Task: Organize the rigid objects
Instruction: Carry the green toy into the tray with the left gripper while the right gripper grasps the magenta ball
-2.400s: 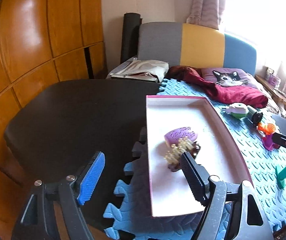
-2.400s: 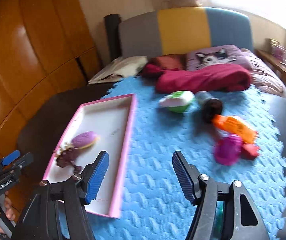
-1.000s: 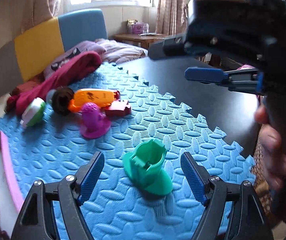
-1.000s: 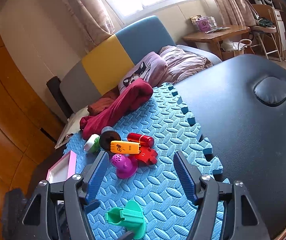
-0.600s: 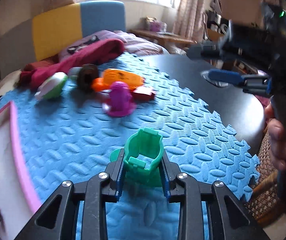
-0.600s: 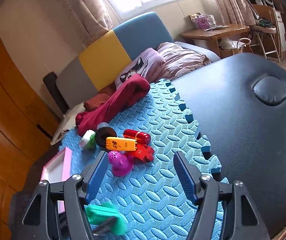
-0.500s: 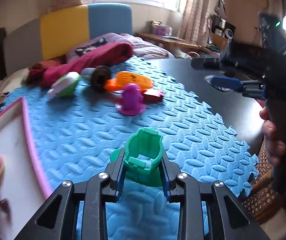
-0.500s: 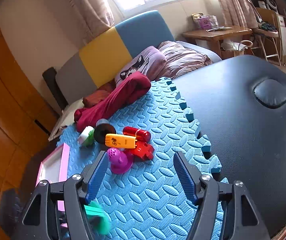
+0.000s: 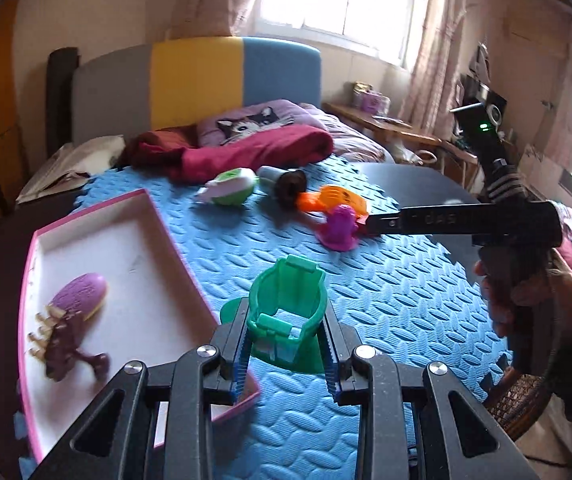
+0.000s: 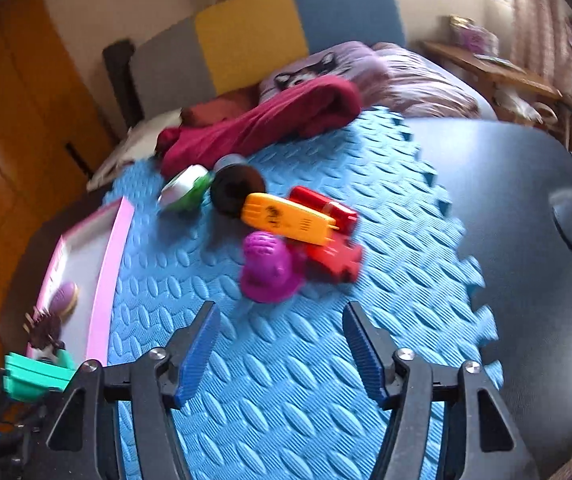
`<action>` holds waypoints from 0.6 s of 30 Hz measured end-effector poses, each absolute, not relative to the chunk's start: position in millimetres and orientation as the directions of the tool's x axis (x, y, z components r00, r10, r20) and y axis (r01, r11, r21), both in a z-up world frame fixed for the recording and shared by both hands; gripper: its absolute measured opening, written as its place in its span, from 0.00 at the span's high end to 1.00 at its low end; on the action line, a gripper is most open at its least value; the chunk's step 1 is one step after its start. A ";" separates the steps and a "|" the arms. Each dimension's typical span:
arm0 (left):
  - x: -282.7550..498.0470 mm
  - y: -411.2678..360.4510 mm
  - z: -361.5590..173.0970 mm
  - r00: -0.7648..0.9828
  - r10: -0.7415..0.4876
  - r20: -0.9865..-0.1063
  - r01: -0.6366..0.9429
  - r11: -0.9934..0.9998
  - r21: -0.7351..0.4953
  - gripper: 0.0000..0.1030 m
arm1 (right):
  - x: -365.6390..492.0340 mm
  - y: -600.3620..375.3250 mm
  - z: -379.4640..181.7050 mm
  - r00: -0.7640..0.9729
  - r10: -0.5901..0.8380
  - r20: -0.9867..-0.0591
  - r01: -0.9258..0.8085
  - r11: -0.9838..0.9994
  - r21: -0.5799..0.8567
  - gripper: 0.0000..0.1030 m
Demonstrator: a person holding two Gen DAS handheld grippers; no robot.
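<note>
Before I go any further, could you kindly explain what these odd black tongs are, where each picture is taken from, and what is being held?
There is no robot here: a person holds a two-finger gripper in each hand, and a wide-angle camera on each looks forward along its fingers.

The left wrist view shows the left gripper shut on a green plastic toy, close to a pink-rimmed tray that holds a purple brush and a spiky brown toy.

The right wrist view shows the right gripper open and empty above the blue foam mat. Ahead of it lie a magenta toy, an orange toy, a red piece, a black cylinder and a green-and-white toy.
</note>
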State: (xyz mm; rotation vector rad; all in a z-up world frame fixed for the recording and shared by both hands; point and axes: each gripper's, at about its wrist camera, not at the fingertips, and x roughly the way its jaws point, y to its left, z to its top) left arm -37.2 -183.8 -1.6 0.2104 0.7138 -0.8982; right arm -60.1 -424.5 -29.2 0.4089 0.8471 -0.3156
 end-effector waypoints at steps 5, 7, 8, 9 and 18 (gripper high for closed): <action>-29.0 -164.8 -0.5 0.428 -0.638 -0.640 0.744 0.651 -0.151 0.70 | -25.3 -425.0 -38.9 0.580 -0.147 -0.802 0.447 0.880 0.162 0.41; -26.2 -159.5 0.0 0.435 -0.636 -0.638 0.735 0.660 -0.157 0.70 | -14.3 -429.1 -47.1 0.560 -0.145 -0.816 0.465 0.870 0.164 0.45; -25.4 -156.8 -0.2 0.436 -0.634 -0.638 0.731 0.663 -0.160 0.70 | -10.4 -430.2 -50.3 0.559 -0.146 -0.816 0.470 0.867 0.167 0.45; -24.7 -154.3 -0.6 0.438 -0.632 -0.639 0.727 0.667 -0.161 0.70 | -5.4 -431.6 -54.6 0.561 -0.148 -0.814 0.472 0.866 0.168 0.46; -12.6 -127.3 0.1 0.457 -0.623 -0.635 0.669 0.711 -0.215 0.70 | 13.4 -397.4 -63.9 0.605 -0.069 -0.793 0.287 0.948 0.137 0.69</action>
